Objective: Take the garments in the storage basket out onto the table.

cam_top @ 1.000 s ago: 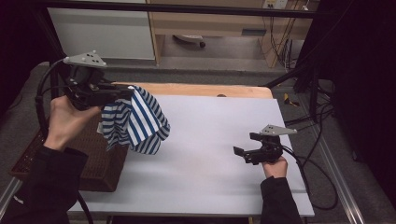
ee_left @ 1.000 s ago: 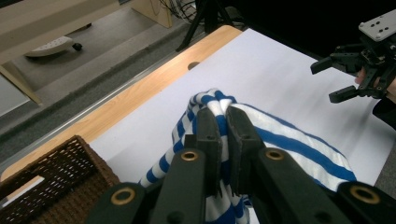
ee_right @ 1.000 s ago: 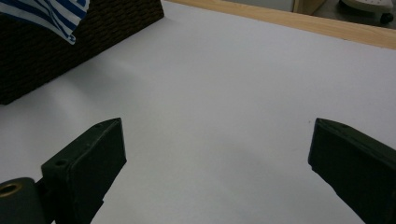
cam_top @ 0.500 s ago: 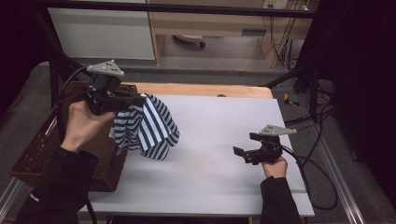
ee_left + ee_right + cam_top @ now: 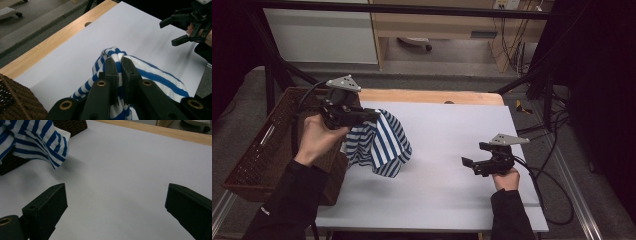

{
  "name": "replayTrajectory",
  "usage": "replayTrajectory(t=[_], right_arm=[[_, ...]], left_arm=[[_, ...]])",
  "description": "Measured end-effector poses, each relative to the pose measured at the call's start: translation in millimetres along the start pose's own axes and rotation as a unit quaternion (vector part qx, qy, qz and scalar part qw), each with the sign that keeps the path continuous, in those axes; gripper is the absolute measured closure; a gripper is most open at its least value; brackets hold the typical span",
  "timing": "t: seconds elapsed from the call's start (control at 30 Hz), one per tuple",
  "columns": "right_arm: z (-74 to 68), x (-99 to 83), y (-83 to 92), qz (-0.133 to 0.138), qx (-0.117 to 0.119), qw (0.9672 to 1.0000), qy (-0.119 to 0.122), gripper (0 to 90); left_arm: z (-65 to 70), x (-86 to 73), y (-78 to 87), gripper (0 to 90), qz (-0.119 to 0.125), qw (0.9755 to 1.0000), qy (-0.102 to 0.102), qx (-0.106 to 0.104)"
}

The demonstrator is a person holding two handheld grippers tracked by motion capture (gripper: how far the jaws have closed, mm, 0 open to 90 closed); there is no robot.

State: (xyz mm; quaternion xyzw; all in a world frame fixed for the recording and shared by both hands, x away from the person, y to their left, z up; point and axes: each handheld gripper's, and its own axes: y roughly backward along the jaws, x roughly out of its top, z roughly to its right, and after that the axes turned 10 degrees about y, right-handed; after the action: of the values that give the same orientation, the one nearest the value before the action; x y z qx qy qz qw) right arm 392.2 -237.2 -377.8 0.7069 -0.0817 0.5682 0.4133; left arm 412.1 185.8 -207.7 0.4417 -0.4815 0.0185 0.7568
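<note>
Left gripper (image 5: 371,115): I have my jaws clenched on a bunched fold of the striped cloth (image 5: 379,145). In the left gripper view the two black pads press tight together with the blue-and-white fabric (image 5: 150,77) pinched between them and spilling out at either side.

Striped cloth: it hangs from my left jaws above the left part of the white table (image 5: 452,150), just beside the basket (image 5: 267,145). Its lower folds droop toward the table; I cannot tell whether the lowest edge touches the surface.

Right gripper (image 5: 472,166): my jaws stand released, wide apart, with nothing between them. In the right gripper view bare table (image 5: 120,182) lies between the two black pads.

Right gripper, place: low over the right part of the table, well apart from the cloth, pointing across the table toward it.

Basket: brown woven wicker, at the left edge of the table, partly under my left forearm. From the right gripper view its dark weave (image 5: 72,125) shows behind the hanging cloth (image 5: 32,140).

Table: white top with a wooden strip (image 5: 432,96) along its far edge.

My hands: my left hand (image 5: 314,140) holds its gripper raised over the table's left edge; my right hand (image 5: 506,179) holds its gripper near the table's near right side.
</note>
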Motion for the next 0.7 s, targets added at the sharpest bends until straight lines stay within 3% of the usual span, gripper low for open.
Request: replayTrajectory(t=[0.7], right_arm=[[0.1, 0.0, 0.4, -0.001, 0.001, 1.0000, 0.000, 4.5]], left_arm=[[7.3, -18.3, -47.4, 84.4, -0.031, 0.9993, -0.001, -0.018]])
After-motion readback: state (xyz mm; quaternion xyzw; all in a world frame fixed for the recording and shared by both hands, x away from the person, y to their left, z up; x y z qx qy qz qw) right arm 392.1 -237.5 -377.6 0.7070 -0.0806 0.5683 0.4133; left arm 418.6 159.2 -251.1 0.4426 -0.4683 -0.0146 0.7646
